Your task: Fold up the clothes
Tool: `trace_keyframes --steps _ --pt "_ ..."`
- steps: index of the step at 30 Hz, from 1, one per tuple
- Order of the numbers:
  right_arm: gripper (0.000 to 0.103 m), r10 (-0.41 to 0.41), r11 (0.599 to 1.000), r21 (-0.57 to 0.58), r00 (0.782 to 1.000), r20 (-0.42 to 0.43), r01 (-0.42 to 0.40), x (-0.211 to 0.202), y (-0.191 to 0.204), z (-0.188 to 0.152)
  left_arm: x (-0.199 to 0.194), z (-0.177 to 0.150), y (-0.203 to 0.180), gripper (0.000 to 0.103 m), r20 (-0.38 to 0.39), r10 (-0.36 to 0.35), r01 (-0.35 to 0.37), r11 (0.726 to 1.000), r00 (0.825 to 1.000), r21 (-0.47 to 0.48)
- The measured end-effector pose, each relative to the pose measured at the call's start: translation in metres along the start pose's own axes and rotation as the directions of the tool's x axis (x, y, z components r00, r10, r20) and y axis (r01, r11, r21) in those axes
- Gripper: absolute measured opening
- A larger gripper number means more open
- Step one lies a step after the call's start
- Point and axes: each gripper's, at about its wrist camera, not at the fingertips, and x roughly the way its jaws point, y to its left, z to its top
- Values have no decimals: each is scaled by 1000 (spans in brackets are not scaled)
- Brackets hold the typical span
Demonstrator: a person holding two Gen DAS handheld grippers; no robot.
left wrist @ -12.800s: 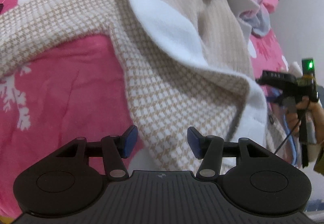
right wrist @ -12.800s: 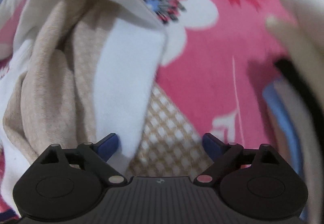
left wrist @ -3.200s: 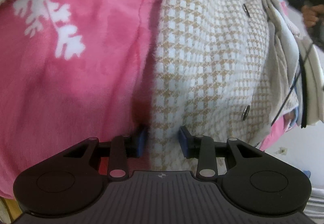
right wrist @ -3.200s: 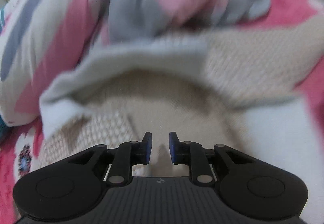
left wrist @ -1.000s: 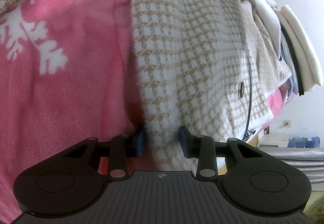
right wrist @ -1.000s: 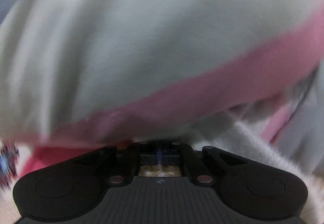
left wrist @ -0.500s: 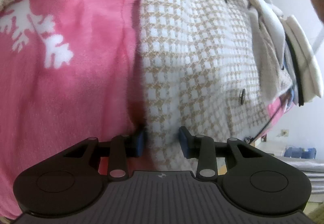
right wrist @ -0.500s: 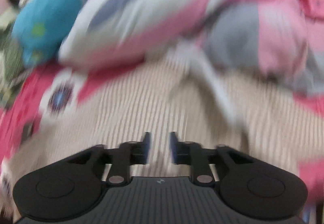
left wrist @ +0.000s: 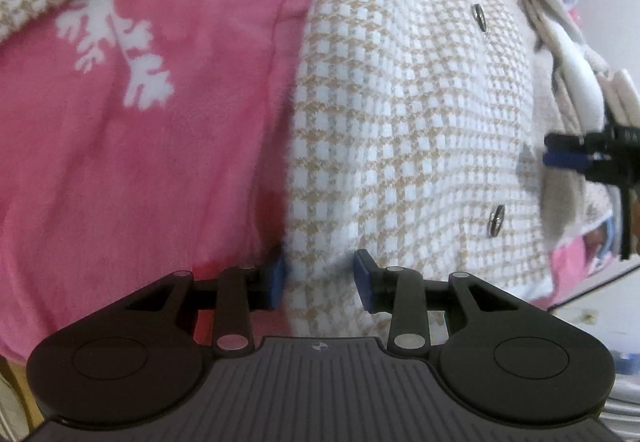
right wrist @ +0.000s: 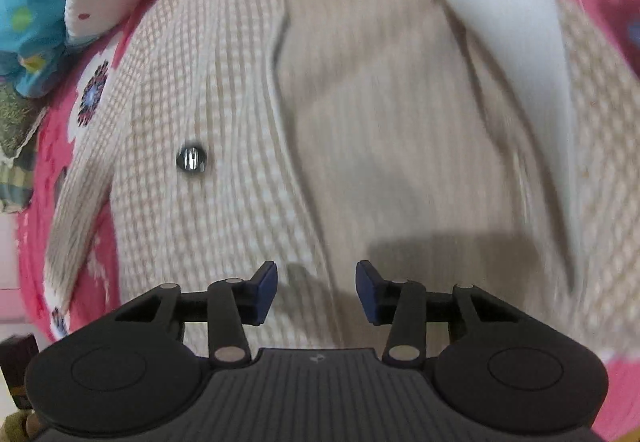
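We pin the houndstooth cardigan [left wrist: 400, 114] hem in the left gripper [left wrist: 320, 278], pads pinching fabric, anchoring it on the pink blanket [left wrist: 140, 142]. Right gripper [right wrist: 316, 290] (jaws just closing slightly, nothing between) hovers spread over the cardigan front, likely to grab the placket.

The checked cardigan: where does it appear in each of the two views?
Left wrist view: checked cardigan fills the centre and right, beside the pink blanket.
Right wrist view: it fills most of the picture.
Shared landmark: its metal buttons.
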Motion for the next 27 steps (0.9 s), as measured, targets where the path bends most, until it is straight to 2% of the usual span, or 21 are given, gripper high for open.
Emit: trace_keyframes --steps 3,4,7,8,12,14,17,19,20,24,27 --pt "35 -10 999 -39 999 -47 8 15 0 -13 1 -4 -4 35 32 27 -27 1000 999 -11" --pt "17 -24 999 -44 998 -55 22 21 1 -16 1 -6 -5 35 42 37 -36 999 998 -9" --pt "3 -28 998 -52 999 -31 27 20 7 -19 -2 -9 -13 30 71 66 -69 997 995 33" --pt "3 -26 998 -58 1000 -11 26 14 11 -19 -5 -10 -17 25 82 67 -72 996 994 56" --pt "3 -20 995 -99 998 65 27 -18 25 -23 -14 -14 -22 25 107 36 -43 997 994 63" --pt "3 -62 989 -127 994 87 73 -28 26 -25 -13 -15 -22 30 103 16 -21 998 995 54" --pt "4 -141 982 -116 985 101 152 -15 12 -23 -5 -17 -22 32 93 6 -9 999 996 37" --pt "9 -192 974 -115 980 52 197 4 7 -17 -2 -17 -22 35 90 9 -11 1000 996 26" --pt "16 -235 963 -128 972 27 236 12 6 -13 -1 -17 -21 36 86 4 -5 1000 996 19" --pt "18 -353 932 -54 932 78 358 -6 29 1 -5 -23 -9 45 87 -44 48 998 995 -42" --pt "20 -305 933 -128 930 206 335 -28 76 9 -6 -28 -3 47 96 -79 86 994 992 -69"
